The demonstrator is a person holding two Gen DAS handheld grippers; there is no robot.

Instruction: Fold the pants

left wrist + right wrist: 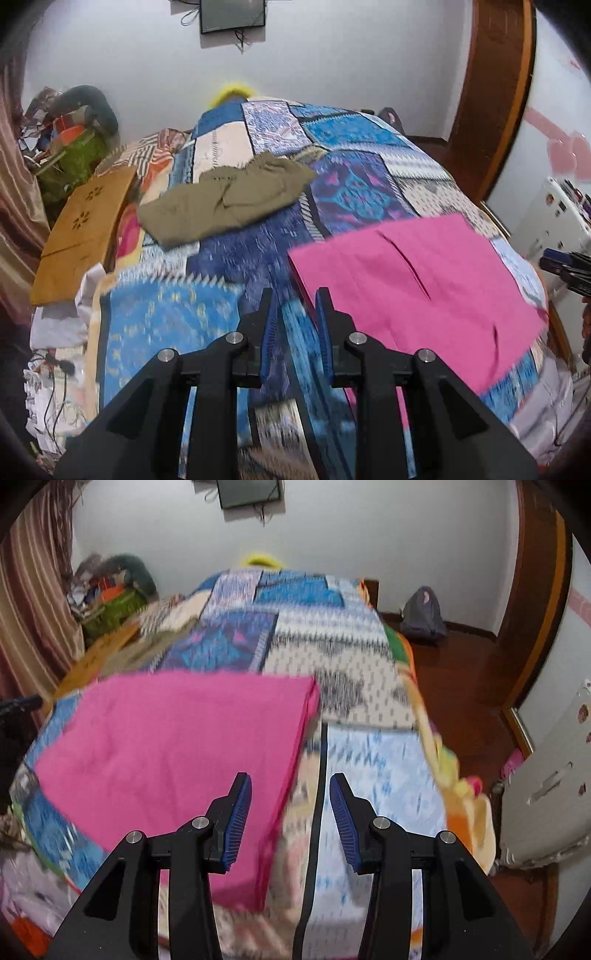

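Pink pants (413,291) lie folded flat on the patchwork bedspread (236,254) near the bed's front edge; they also show in the right wrist view (177,760). My left gripper (294,299) is open and empty, hovering just left of the pants' near corner. My right gripper (290,784) is open and empty, above the pants' right edge. The right gripper's tip shows at the far right of the left wrist view (565,267).
Crumpled olive-green pants (225,197) lie further back on the bed. A brown folded cloth (81,229) lies at the left edge. A cluttered green basket (77,155) stands at the back left, a grey bag (423,614) on the wooden floor, a white appliance (546,786) at right.
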